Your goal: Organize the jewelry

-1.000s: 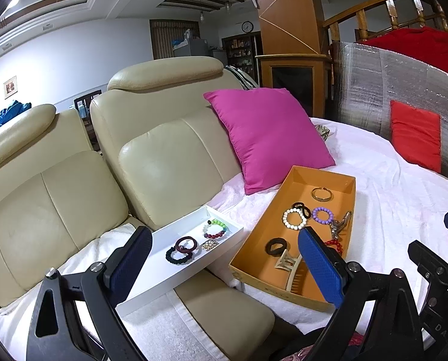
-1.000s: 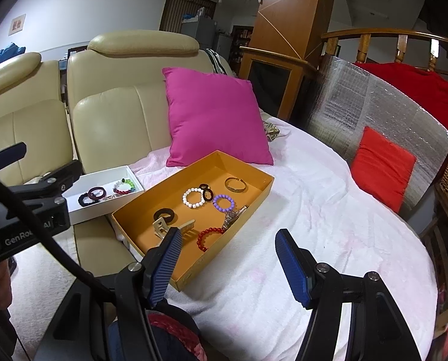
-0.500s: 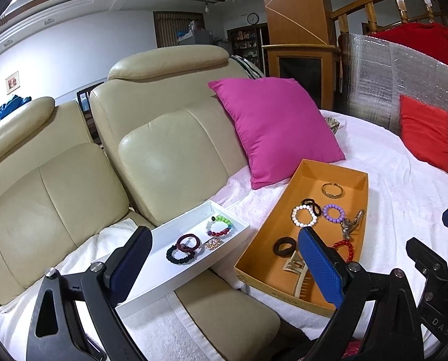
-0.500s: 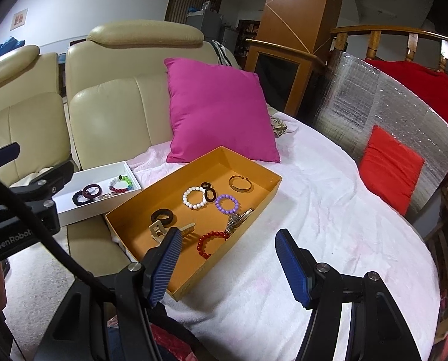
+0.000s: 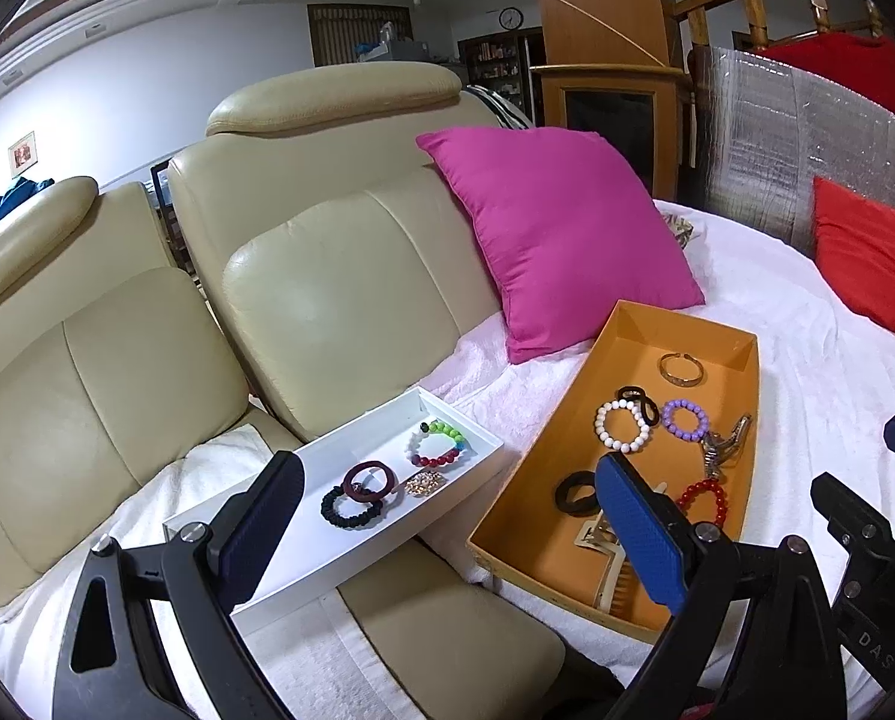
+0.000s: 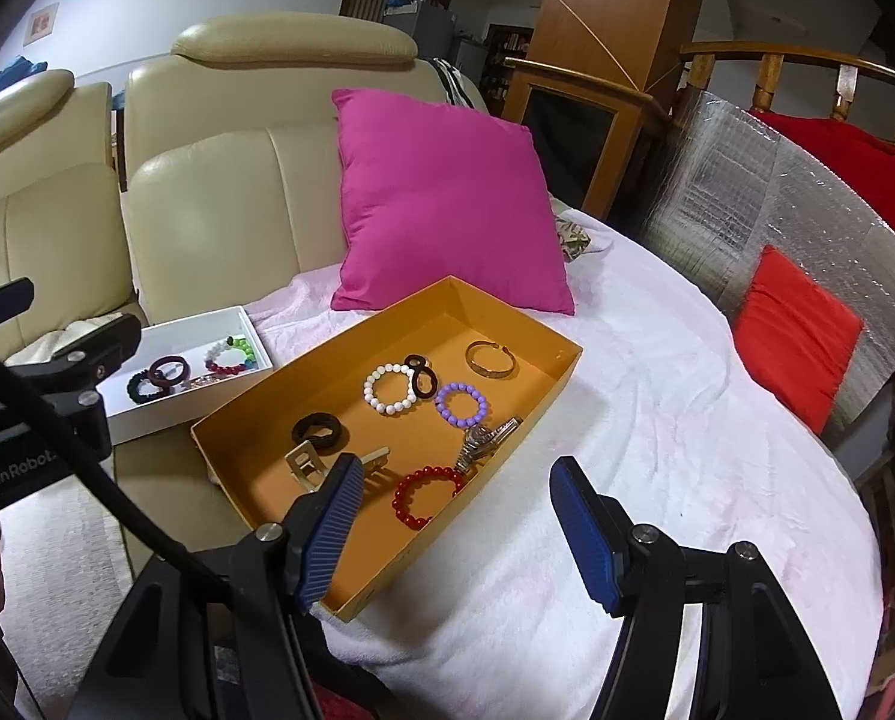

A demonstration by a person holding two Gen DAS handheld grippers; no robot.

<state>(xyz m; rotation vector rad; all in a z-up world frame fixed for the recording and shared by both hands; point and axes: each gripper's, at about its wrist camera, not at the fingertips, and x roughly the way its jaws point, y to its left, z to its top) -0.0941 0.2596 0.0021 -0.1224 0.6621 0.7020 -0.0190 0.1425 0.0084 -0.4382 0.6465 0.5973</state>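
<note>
Two trays: shallow orange cardboard tray (image 6: 558, 363) on the white-covered table, white rectangular tray (image 5: 381, 534) on the beige leather sofa seat, likely source and destination.
Jewelry: red bead bracelet (image 6: 426, 495) and others in orange tray.
Grippers: left gripper (image 5: 441, 522) and right gripper (image 6: 456, 525) both spread, empty (hovering short of the trays).

A: What do the claws look like?

B: The left claw (image 5: 447, 516) has 2 ribbed blue pads on black arms with silver screws. The right claw (image 6: 456, 525) is built alike.

A: Markings?

B: At 9 o'clock in the right view, white "GenRobot" lettering and a black cable.
</note>
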